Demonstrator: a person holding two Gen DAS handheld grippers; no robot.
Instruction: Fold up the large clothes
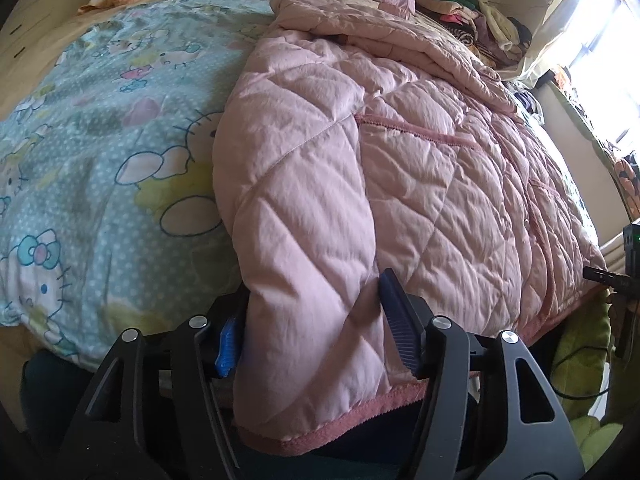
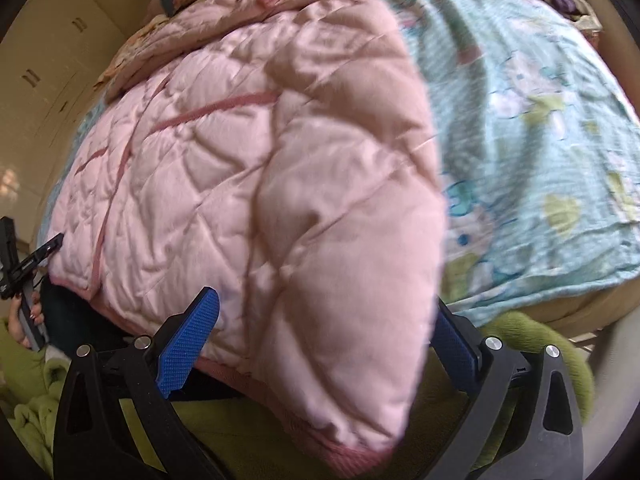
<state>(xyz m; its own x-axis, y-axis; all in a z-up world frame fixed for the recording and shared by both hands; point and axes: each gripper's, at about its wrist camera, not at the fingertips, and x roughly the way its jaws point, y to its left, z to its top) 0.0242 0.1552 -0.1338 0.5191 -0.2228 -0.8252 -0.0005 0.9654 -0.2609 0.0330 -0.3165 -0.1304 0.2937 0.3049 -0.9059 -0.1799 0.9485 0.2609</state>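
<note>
Pink quilted jacket (image 1: 400,152) spread across bed, over blue cartoon-print sheet (image 1: 80,160), filling centre of both views. Left claw (image 1: 316,340), bottom centre of left wrist view, clenched on jacket sleeve (image 1: 304,240) near cuff, blue pads pressing both sides. Right claw (image 2: 320,340), bottom of blurred right wrist view, straddles other sleeve (image 2: 340,240); pads seemingly apart from fabric, so released. Clothes pile (image 1: 472,12) upper right.

My left gripper (image 1: 316,332) clamps the pink jacket's (image 1: 400,152) sleeve (image 1: 304,240) near its cuff, over the cartoon bedsheet (image 1: 100,160).
</note>
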